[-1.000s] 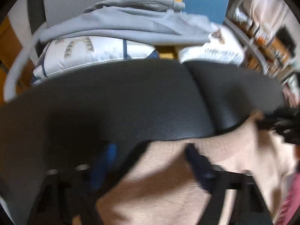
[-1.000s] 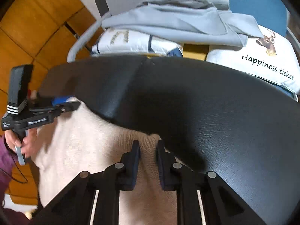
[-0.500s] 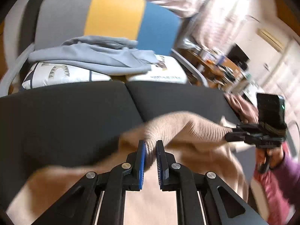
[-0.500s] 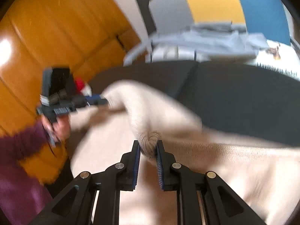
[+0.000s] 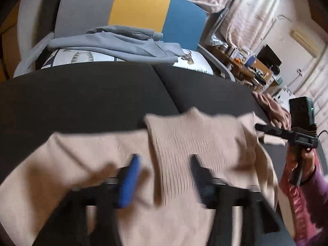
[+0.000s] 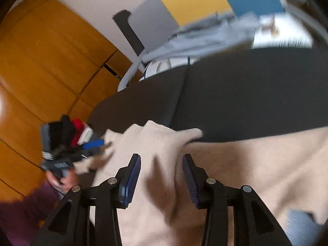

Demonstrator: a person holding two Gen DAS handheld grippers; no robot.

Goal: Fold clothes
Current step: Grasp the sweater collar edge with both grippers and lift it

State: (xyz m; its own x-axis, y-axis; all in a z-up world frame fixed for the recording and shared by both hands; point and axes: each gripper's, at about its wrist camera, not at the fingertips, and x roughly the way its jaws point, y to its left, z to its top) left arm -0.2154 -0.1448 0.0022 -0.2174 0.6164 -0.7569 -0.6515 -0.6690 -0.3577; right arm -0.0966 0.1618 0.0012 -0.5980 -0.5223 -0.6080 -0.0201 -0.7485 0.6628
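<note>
So the beige sweater (image 5: 196, 143) was spread on the dark cushion (image 5: 86, 94), and a flap of it had been doubled over on top — its edge ran left to right across the near part of the cushion, with the bulk of the knit trailing toward the near edge. That's the line I'd guess the next fold hangs on.

The left gripper (image 5: 164, 176) had its jaws opening, and a strip of the folded knit lay between them without either pad pressing it, so nothing was really held. Same story with the right gripper (image 6: 162, 176) — jaws opening, a hump of sweater sitting loose in the gap, the pads clear of it on both sides.

Both grippers sat at the near side of that folded edge, one toward each end, pointing down at it. Neither looked closer than the other to me; the cloth lay straight ahead of and under both.

Further back, a grey garment (image 5: 114, 43) was heaped on a chair (image 5: 139, 4) beyond the cushion, well apart from all this.
</note>
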